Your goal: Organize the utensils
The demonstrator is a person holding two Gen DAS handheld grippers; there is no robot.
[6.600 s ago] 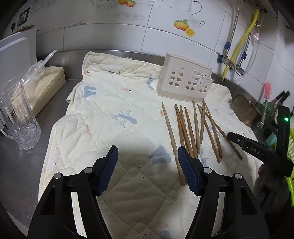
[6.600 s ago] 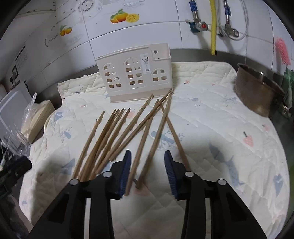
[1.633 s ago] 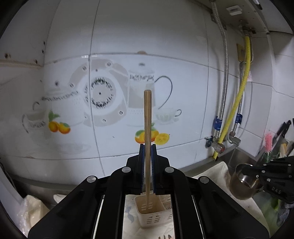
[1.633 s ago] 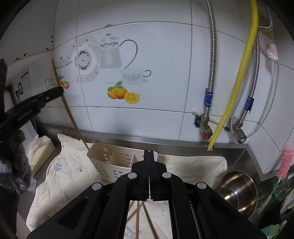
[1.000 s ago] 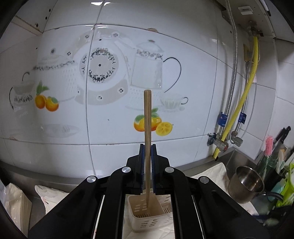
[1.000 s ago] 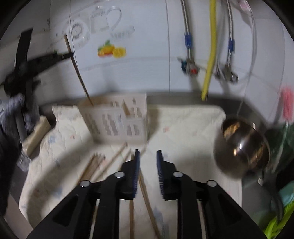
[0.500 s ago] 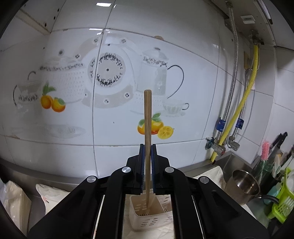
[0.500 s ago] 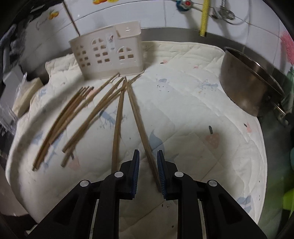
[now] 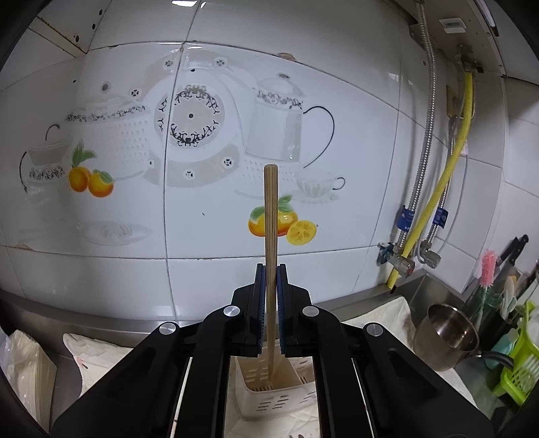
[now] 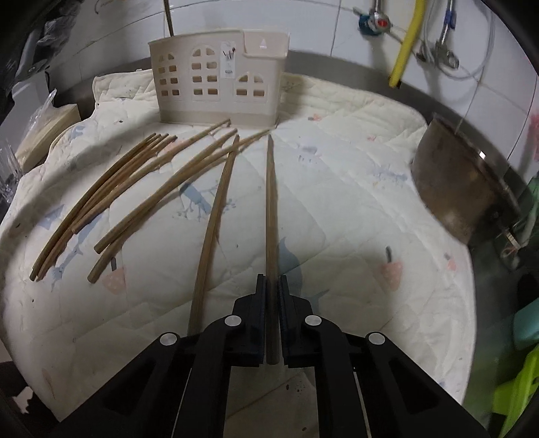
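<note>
My left gripper point(image 9: 269, 269) is shut on a wooden chopstick point(image 9: 270, 215) held upright, its lower tip inside the beige utensil holder point(image 9: 273, 397) below. In the right wrist view my right gripper point(image 10: 270, 279) is shut on another chopstick point(image 10: 270, 202) that lies on the quilted cloth point(image 10: 337, 209) and points toward the holder point(image 10: 219, 77). Several more chopsticks point(image 10: 141, 188) lie fanned out to its left on the cloth. The left-held chopstick's top point(image 10: 167, 17) sticks up behind the holder.
A steel pot point(image 10: 461, 182) stands at the right edge of the cloth, also in the left wrist view point(image 9: 444, 337). A green rack point(image 9: 515, 364) and brush point(image 9: 486, 269) stand far right. Pipes point(image 9: 434, 202) run down the tiled wall. A bagged stack point(image 10: 43, 124) lies left.
My right gripper has closed on the rightmost chopstick on the cloth. My left gripper stays shut on its upright chopstick over the holder, barely moved.
</note>
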